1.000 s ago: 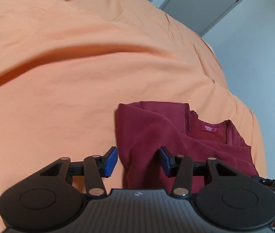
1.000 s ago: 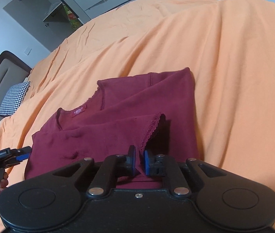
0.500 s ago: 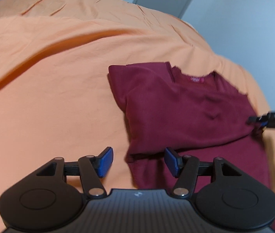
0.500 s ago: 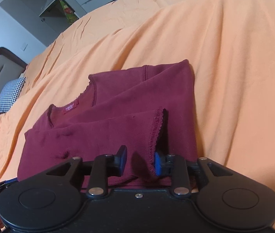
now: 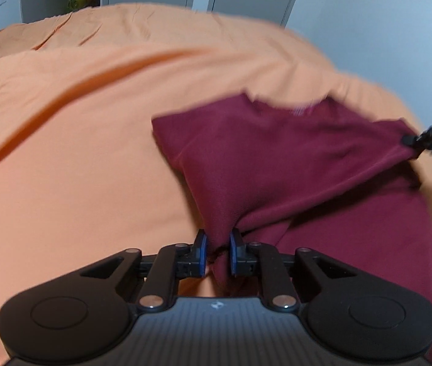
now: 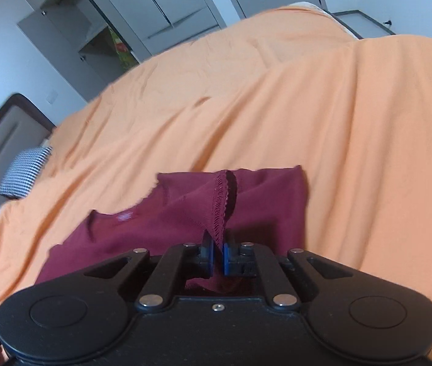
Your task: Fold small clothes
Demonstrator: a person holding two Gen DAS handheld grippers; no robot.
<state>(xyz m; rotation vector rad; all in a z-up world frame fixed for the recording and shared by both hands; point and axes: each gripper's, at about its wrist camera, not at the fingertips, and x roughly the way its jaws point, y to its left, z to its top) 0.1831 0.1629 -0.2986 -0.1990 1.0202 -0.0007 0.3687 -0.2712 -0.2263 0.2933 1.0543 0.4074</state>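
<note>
The maroon top [image 5: 292, 164] lies on the orange bedspread [image 5: 78, 152], lifted at two places. The left gripper [image 5: 217, 254] is closing on a bunched fold of it, the cloth running off toward 1 o'clock. The right gripper [image 6: 217, 257] is clenched on the scalloped sleeve hem [image 6: 220, 201], which rises at 12 o'clock. The knit looks soft and finely ribbed. A checked pillow [image 6: 25, 172] sits at 10 o'clock.

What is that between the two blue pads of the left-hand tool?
A bunched fold of the dark red top, seen in the left wrist view. The left gripper jaws are closing on it, above the orange bedspread.
</note>
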